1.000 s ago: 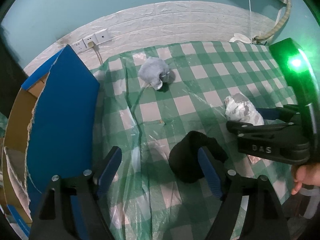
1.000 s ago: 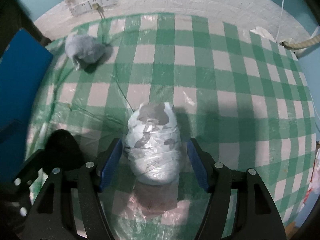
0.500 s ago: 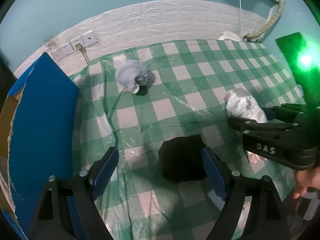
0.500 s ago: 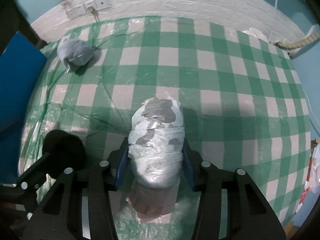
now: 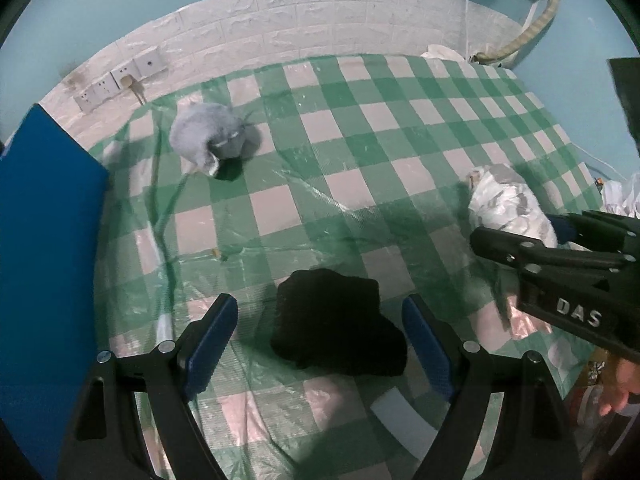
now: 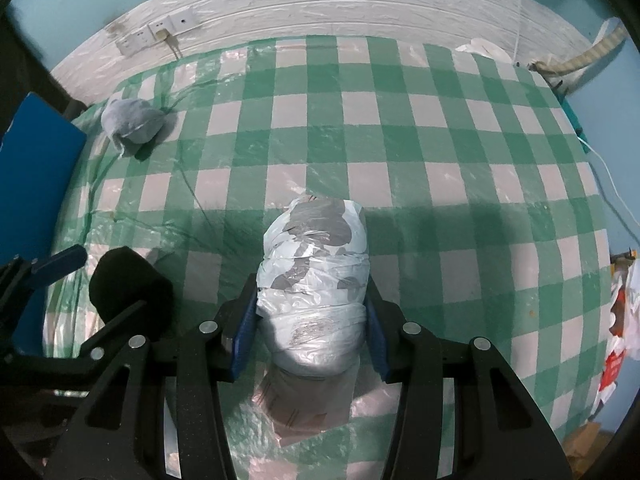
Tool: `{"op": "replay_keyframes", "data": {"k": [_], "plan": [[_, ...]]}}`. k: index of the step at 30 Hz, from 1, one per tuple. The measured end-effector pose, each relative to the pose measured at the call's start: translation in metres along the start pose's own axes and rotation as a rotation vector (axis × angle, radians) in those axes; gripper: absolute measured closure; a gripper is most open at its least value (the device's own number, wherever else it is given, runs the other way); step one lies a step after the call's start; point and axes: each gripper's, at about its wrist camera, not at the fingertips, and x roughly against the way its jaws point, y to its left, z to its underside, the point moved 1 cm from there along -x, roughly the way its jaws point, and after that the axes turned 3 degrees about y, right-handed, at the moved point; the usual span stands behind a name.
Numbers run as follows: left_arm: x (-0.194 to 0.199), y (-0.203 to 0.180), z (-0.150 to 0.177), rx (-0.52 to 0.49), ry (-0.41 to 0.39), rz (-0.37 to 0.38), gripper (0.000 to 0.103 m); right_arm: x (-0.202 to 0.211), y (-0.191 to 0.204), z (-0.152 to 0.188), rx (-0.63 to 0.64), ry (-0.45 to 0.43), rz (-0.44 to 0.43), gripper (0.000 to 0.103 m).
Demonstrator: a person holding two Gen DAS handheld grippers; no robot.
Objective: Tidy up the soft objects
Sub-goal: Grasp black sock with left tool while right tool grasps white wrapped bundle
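Note:
A black soft bundle [image 5: 340, 322] lies on the green-checked table between the open fingers of my left gripper [image 5: 318, 326], which do not touch it. It also shows in the right wrist view [image 6: 128, 284]. My right gripper [image 6: 310, 312] is shut on a white-and-grey plastic-wrapped bundle [image 6: 316, 276], its blue pads pressing both sides. That bundle shows in the left wrist view [image 5: 508, 208] at the right. A grey soft bundle [image 5: 208, 136] lies at the far left of the table, also seen in the right wrist view [image 6: 130, 122].
A blue-lined cardboard box [image 5: 44, 248] stands at the table's left edge. Wall sockets [image 5: 120, 80] with a cable sit behind the table. A white strip [image 5: 404, 420] lies near the front. Clutter [image 6: 618, 320] hangs off the right edge.
My right gripper has closed on the white-and-grey bundle. My left gripper has pulled back and shifted, so the black bundle now sits centred between its open fingers.

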Motion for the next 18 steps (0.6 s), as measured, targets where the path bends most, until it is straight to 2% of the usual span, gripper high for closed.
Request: {"op": "replay_keyframes", "data": {"k": [5, 6, 10, 14, 18], "plan": [[-0.012, 0.001, -0.002, 0.015, 0.047, 0.01, 0.02, 0.003, -0.001, 0.004, 0.009, -0.003, -0.002, 0.056], [-0.014, 0.001, -0.002, 0.012, 0.052, 0.014, 0.022, 0.004, -0.001, 0.005, 0.011, -0.004, -0.003, 0.056], [-0.016, 0.002, 0.0, 0.016, 0.067, 0.017, 0.045, 0.008, 0.002, 0.004, 0.017, -0.009, -0.01, 0.056], [-0.013, 0.002, 0.001, 0.011, 0.056, -0.007, 0.05, 0.012, 0.006, 0.005, 0.028, -0.016, -0.014, 0.056], [-0.006, -0.001, 0.003, -0.017, 0.033, -0.062, 0.054, 0.017, 0.012, 0.004, 0.039, -0.024, -0.018, 0.056]]}}
